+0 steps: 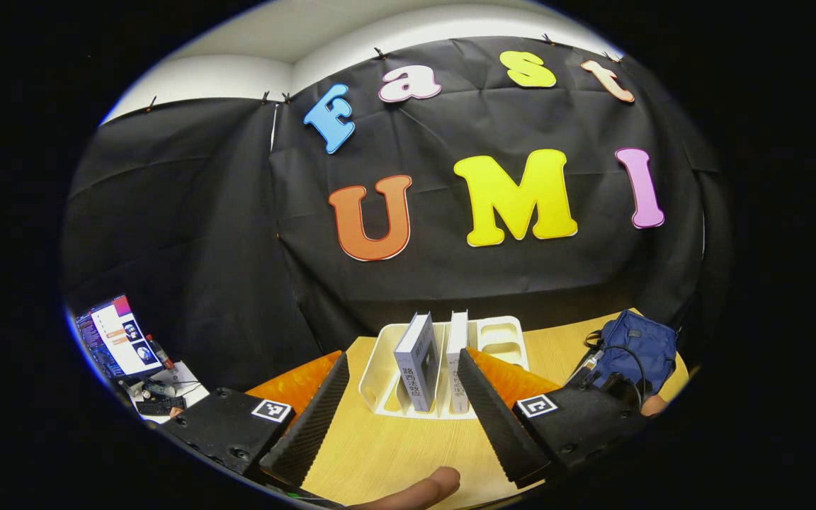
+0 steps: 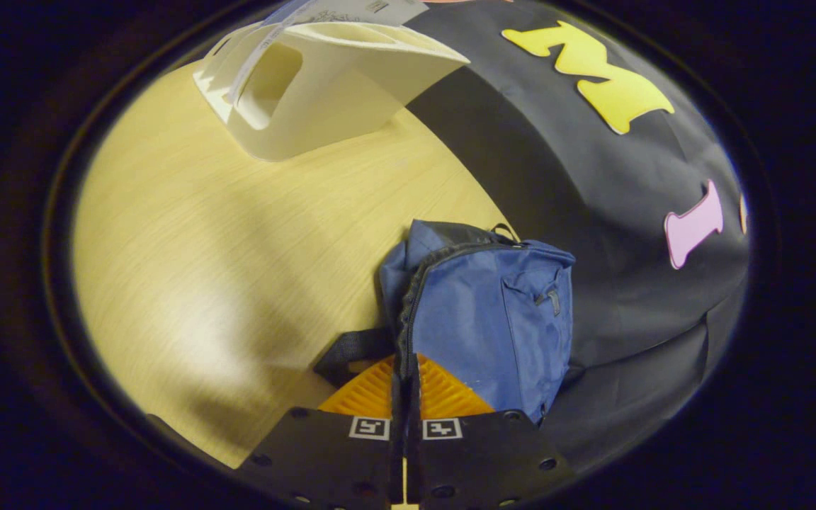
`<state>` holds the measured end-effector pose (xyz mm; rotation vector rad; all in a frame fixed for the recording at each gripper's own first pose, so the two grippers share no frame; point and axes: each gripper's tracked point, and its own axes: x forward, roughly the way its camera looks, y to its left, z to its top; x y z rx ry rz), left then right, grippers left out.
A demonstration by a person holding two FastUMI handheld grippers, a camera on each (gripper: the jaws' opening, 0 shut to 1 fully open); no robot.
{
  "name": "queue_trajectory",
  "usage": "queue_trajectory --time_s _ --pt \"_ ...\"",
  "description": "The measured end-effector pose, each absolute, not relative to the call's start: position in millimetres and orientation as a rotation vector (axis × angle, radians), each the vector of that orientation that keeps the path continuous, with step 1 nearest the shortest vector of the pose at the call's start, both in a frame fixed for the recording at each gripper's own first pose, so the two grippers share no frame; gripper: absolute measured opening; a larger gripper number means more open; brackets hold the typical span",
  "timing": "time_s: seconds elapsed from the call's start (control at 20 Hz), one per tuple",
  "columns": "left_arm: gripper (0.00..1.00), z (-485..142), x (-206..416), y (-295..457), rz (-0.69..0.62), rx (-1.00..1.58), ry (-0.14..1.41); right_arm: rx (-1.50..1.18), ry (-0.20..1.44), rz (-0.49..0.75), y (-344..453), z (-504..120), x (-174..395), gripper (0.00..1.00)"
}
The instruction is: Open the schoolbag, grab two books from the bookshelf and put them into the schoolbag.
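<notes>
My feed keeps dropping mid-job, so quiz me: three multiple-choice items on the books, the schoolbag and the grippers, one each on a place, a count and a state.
1. Where do the books stand?
A. in the white bookshelf
B. inside the schoolbag
C. flat on the table

2. How many books are in the bookshelf?
A. none
B. two
C. five

3. How does the left gripper stand?
A. shut on a book
B. open, short of the books
C. shut on the schoolbag

Answers:
1 A: both stand upright in its slots.
2 B: two spines show side by side.
3 B: its fingers are spread wide with bare table between them, while the right gripper is closed at the blue schoolbag.
</notes>
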<state>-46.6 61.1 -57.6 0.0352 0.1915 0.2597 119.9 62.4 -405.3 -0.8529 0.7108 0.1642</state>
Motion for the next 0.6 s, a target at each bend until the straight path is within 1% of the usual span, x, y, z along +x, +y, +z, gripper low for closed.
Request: queue_trajectory --time_s 0.15,0.3,0.4,0.5,0.6 --pt "0.99 -60 -40 61 0.245 0.019 0.193 -0.745 0.775 0.229 64 -398 120 0.01" --pt "0.99 -61 -26 62 0.219 0.025 0.191 -0.607 0.826 0.252 59 -382 122 0.01" --pt "0.99 -62 -8 56 0.170 0.021 0.194 -0.528 0.856 0.266 57 -367 123 0.01" --pt "0.99 -68 12 48 0.117 0.006 0.220 -0.499 0.875 0.281 54 -352 122 0.00" --pt "0.99 -74 32 46 0.093 -0.014 0.248 -0.502 0.851 0.293 52 -332 126 0.01"
